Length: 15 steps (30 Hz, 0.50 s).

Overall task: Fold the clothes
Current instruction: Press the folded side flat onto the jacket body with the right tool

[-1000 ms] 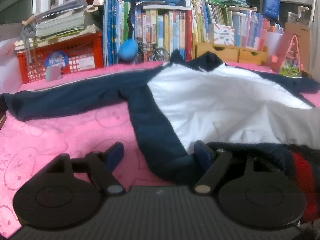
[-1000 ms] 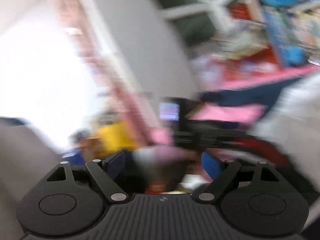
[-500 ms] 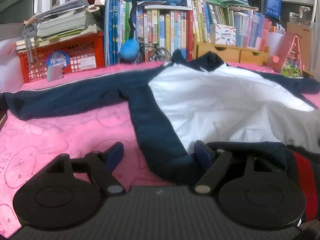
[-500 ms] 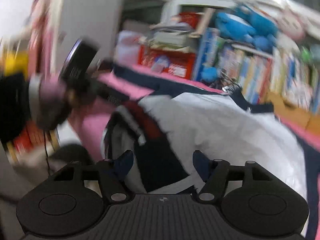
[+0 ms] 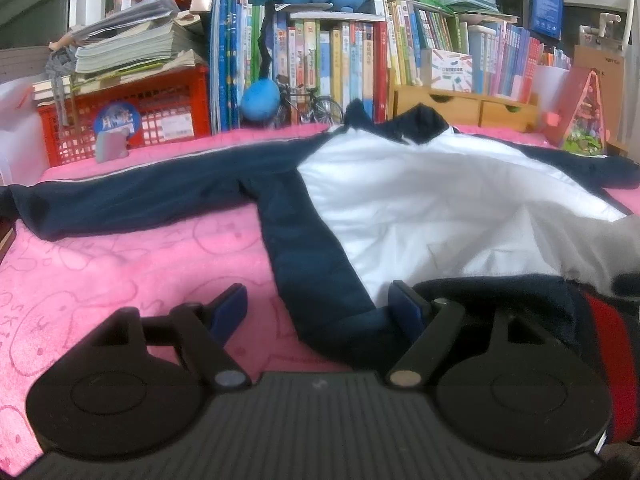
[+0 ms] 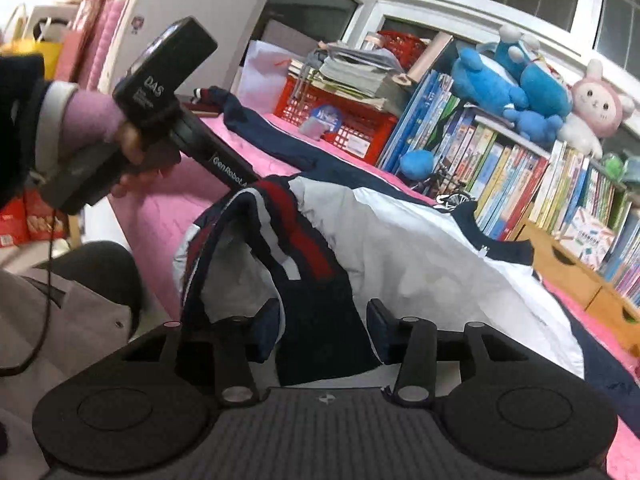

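Now 1 jacket (image 5: 420, 204), left tongs (image 5: 318, 312) released, right tongs (image 6: 324, 330) closing around its hem.

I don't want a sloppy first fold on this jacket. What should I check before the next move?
1. Jacket spread flat on the pink blanket: ok, except the bunched hem.
2. Hem fabric between right gripper fingers: ok; jaws closing.
3. Right pads pressing cloth: cannot tell.
4. Left gripper over the hem corner, open: ok, not gripping.
5. Far sleeve laid out straight: ok.
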Each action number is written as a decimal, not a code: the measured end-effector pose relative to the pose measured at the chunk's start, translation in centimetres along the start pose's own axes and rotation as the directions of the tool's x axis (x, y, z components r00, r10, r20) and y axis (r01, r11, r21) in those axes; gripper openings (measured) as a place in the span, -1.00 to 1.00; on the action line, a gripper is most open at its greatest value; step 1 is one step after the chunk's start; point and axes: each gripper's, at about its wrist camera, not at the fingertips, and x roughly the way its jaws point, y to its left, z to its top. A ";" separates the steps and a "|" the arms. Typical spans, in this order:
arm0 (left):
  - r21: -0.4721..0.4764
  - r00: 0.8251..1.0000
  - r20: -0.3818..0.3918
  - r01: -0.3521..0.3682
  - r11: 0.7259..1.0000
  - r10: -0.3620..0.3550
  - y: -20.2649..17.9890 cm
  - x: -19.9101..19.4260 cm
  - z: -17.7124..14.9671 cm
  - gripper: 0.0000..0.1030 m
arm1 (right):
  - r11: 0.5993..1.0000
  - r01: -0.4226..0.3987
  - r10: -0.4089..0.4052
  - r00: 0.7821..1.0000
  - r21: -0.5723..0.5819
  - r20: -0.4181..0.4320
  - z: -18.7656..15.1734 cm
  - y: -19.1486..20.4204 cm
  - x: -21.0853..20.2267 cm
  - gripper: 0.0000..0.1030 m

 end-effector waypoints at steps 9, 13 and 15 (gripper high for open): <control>-0.002 1.000 -0.003 -0.004 1.000 0.004 -0.1 0.0 0.1 0.53 | 1.000 0.018 -0.018 1.000 -0.020 -0.009 -1.1 -0.2 -1.2 0.06; -0.004 1.000 -0.001 -0.006 1.000 0.006 -0.2 0.0 0.1 0.53 | 0.992 0.052 -0.059 0.997 -0.119 -0.051 -3.3 0.0 -3.4 0.30; -0.006 1.000 0.002 -0.007 1.000 0.007 -0.3 0.0 0.0 0.53 | 0.977 0.097 -0.113 0.991 -0.192 -0.077 -4.8 0.4 -4.0 0.50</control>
